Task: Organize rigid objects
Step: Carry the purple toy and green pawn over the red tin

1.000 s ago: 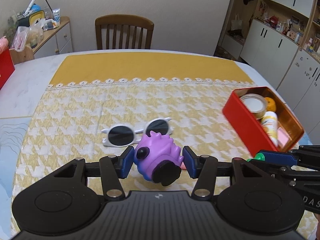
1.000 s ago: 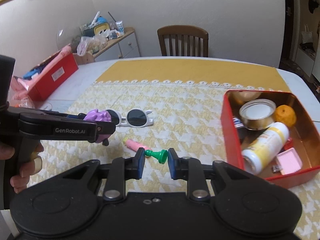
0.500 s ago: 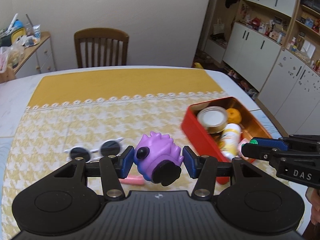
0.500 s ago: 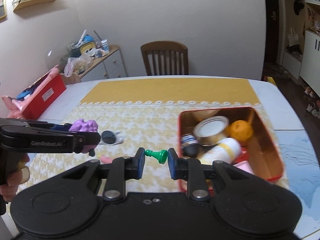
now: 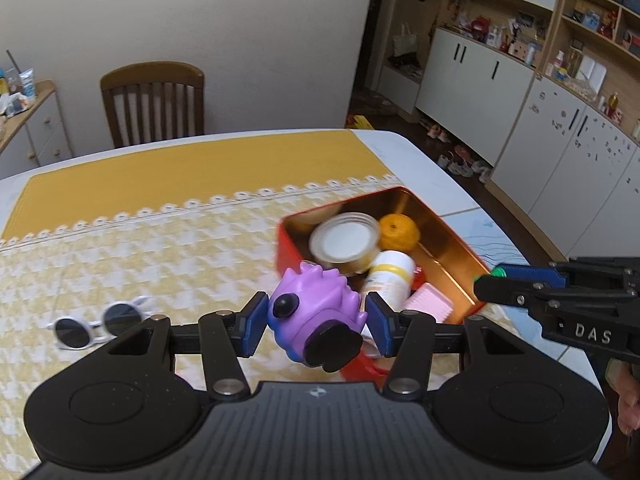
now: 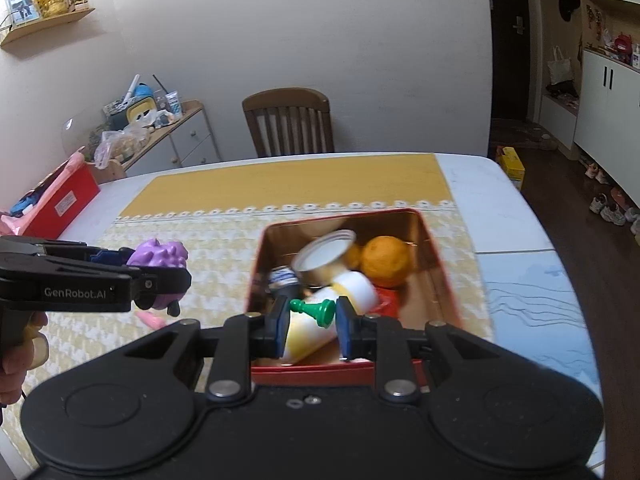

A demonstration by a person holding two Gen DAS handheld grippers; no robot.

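Note:
My left gripper (image 5: 316,322) is shut on a purple spiky toy (image 5: 312,312) and holds it in the air at the near left corner of the red tin box (image 5: 452,240). My right gripper (image 6: 313,320) is shut on a green chess pawn (image 6: 314,310), held over the near part of the red tin box (image 6: 434,248). The box holds a round tin can (image 6: 324,256), an orange (image 6: 386,260), a white and yellow bottle (image 6: 340,312) and a pink item (image 5: 428,306). White sunglasses (image 5: 96,322) and a pink tube (image 6: 150,320) lie on the yellow cloth.
A wooden chair (image 6: 288,122) stands at the table's far side. A red box (image 6: 60,204) sits at the table's left edge, a cluttered sideboard (image 6: 152,124) behind it. White cabinets (image 5: 560,128) stand to the right. The table edge runs close behind the tin box.
Both grippers have moved right, toward the red tin box, each carrying its object. The right gripper now hangs over the box; the sunglasses have fallen behind on the left.

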